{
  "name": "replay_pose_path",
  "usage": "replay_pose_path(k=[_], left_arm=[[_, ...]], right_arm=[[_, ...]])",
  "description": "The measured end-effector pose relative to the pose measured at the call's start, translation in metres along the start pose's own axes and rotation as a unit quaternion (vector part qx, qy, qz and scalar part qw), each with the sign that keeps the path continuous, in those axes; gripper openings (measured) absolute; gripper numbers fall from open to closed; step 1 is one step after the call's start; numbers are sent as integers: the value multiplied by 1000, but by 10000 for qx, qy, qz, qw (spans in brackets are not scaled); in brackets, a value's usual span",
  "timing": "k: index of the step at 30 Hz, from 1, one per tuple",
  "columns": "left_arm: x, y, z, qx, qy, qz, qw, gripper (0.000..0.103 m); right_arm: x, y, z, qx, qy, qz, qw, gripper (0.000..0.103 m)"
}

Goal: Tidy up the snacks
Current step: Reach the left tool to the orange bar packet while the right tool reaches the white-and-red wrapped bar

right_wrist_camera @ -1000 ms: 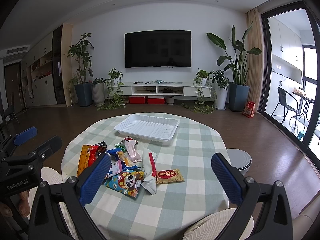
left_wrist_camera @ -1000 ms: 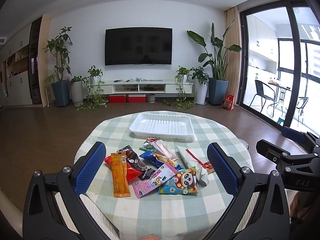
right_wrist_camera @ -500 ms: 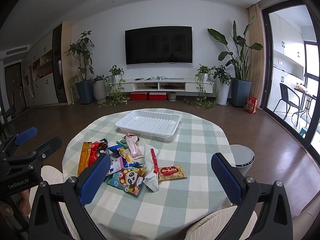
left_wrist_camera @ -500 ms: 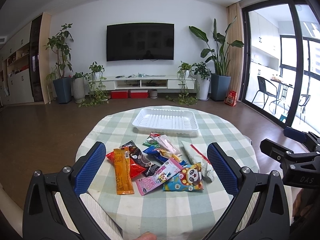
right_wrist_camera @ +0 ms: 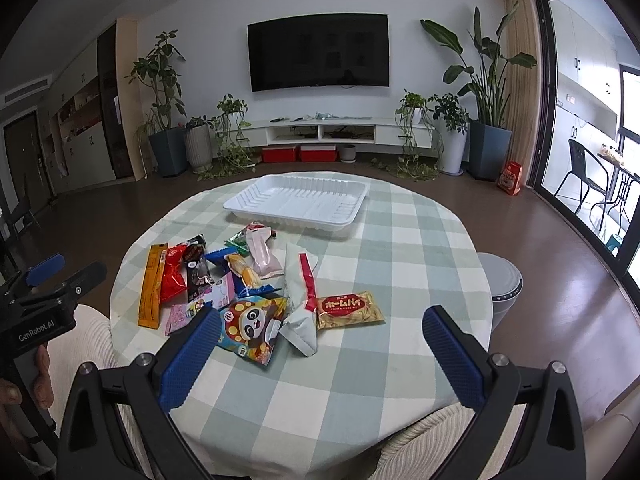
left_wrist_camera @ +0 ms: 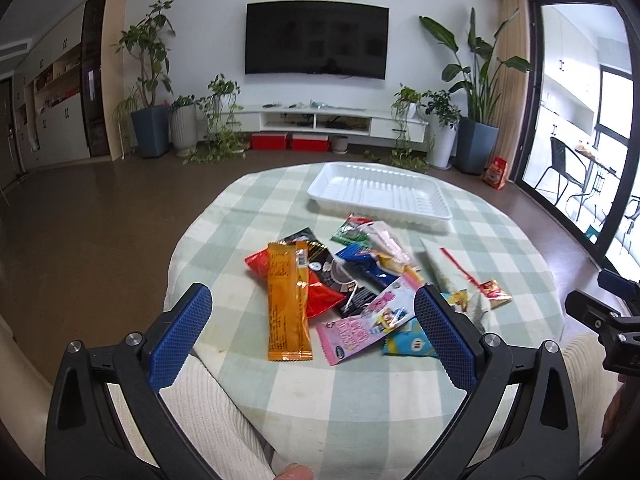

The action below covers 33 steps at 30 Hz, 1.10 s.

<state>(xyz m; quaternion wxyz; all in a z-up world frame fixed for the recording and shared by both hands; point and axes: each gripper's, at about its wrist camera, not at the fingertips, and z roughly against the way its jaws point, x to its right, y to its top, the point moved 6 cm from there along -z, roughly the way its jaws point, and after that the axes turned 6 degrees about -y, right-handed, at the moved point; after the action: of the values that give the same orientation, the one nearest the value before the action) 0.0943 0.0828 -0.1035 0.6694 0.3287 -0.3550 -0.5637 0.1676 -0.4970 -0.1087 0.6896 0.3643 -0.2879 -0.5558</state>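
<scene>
Half hidden behind the blue finger [left_wrist_camera: 444, 340]: a panda snack bag [left_wrist_camera: 408, 344]. Buried under other packets: most of a red packet [left_wrist_camera: 320, 300] and a black packet [left_wrist_camera: 340, 276]. Too small to read: words on the pink packet [left_wrist_camera: 360, 330].

Snack pile [right_wrist_camera: 240, 280] crowds the table's [right_wrist_camera: 420, 248] left-centre. White tray [right_wrist_camera: 298, 202] stands behind it. Bare cloth right of the gold packet [right_wrist_camera: 349, 309].

The left gripper [left_wrist_camera: 312, 334] hangs wide open above a long orange snack packet [left_wrist_camera: 288, 300]; an empty white ribbed plastic tray [left_wrist_camera: 380, 194] sits beyond the heap.
</scene>
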Motion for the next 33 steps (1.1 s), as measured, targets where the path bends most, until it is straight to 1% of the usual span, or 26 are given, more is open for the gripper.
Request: replay_pose_path(k=[5,11,21,26,33], left_arm=[[-15,-9,-27,-213,59,127,9997,103],[-33,-17,-58,-424,138,304,9985,102],[-58,-21,-96,-744,243,615,9950,103],[-65,-24,-116,-882,314,621,9937,102],[-77,-32,-138,-1056,344,709,9913,102]], right_arm=[[-7,-9,-23,-330,178,44,9993,103],[-16,-11,-53,-566,293,241,9977,103],[-24,7,-100,-785,489,496,9945,103],[-24,15,-126,-949,581,541,9923,103],[-24,16,-164,-1241,685,537,9884,102]])
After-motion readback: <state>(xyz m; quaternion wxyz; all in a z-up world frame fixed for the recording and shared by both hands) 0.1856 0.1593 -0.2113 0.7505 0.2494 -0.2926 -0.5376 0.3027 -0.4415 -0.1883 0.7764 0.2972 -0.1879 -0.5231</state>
